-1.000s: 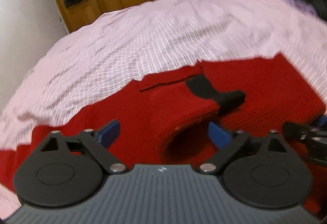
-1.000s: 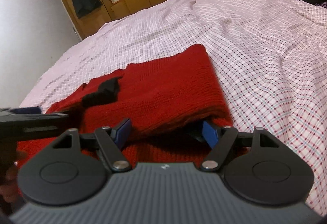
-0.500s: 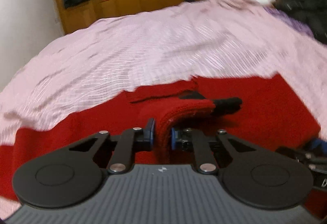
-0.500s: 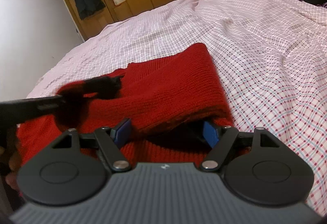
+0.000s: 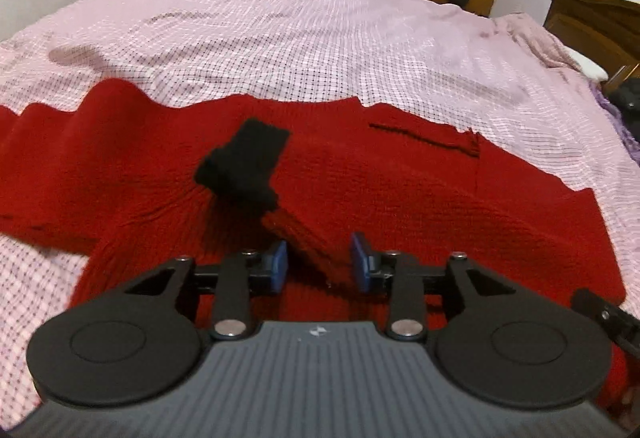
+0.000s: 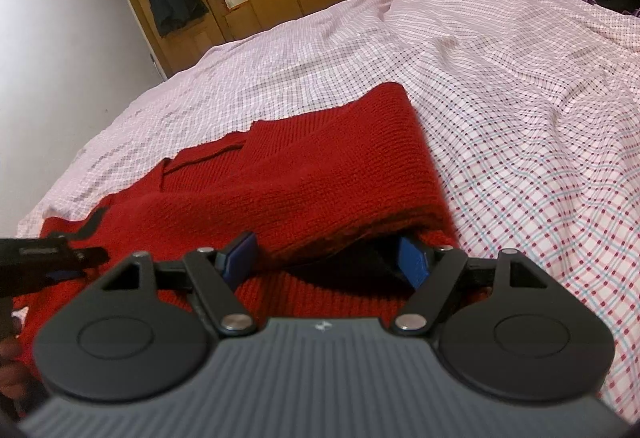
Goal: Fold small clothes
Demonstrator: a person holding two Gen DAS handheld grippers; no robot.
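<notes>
Left wrist view: left claw [image 5: 319,261] jaws just been opening, apart, red cuff ridge between pads, not pinched. Red knit sweater [image 5: 400,178] flat on bed [image 5: 320,38], long axis sideways across view. Black cuff [image 5: 244,158] just ahead of left claw. Right claw [image 6: 326,258] apart, straddling folded sweater edge.

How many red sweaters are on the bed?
1. The red knit sweater lies spread on the pink checked bedspread, right in front of both grippers, with one side folded over. Nothing shows whether another garment is tucked under it.
</notes>
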